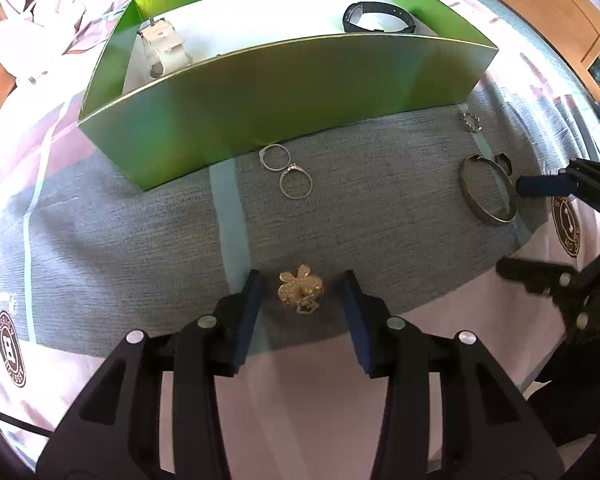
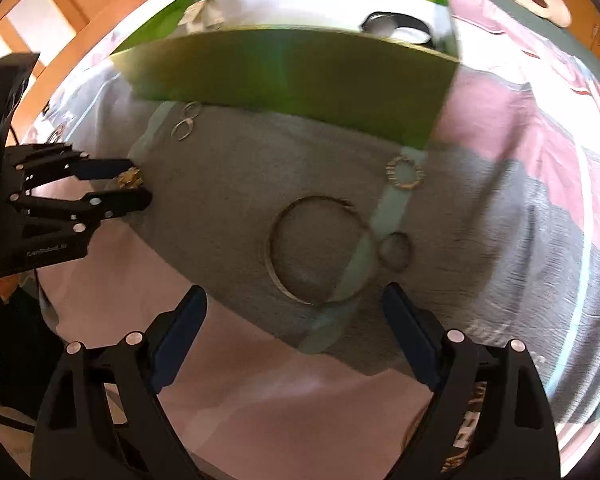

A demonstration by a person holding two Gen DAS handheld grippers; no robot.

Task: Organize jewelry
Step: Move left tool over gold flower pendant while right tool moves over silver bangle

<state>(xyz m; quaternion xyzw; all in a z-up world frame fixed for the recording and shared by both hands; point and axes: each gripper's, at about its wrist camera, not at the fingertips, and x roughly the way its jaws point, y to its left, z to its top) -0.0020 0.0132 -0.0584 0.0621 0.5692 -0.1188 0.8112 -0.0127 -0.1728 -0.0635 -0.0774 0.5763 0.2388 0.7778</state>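
A gold flower brooch point(image 1: 300, 290) lies on the grey cloth between the fingers of my left gripper point(image 1: 303, 280). Its jaws stand open, with a gap on each side of the brooch. The right wrist view shows the same brooch point(image 2: 130, 178) at the left gripper's point(image 2: 140, 186) tips. My right gripper point(image 2: 296, 298) is open wide just in front of a large metal bangle point(image 2: 271, 256); a small ring point(image 2: 410, 252) lies beside the bangle. Behind stands a green box point(image 1: 284, 92) holding a white watch point(image 1: 166, 50) and a black band point(image 1: 376, 16).
Two thin silver rings point(image 1: 281, 184) lie touching near the box's front wall. A spiky gold ring point(image 2: 390, 168) sits by the box's right corner. The bedspread point(image 1: 80, 220) is grey with pink patches, and wooden furniture point(image 1: 560, 4) rises beyond it.
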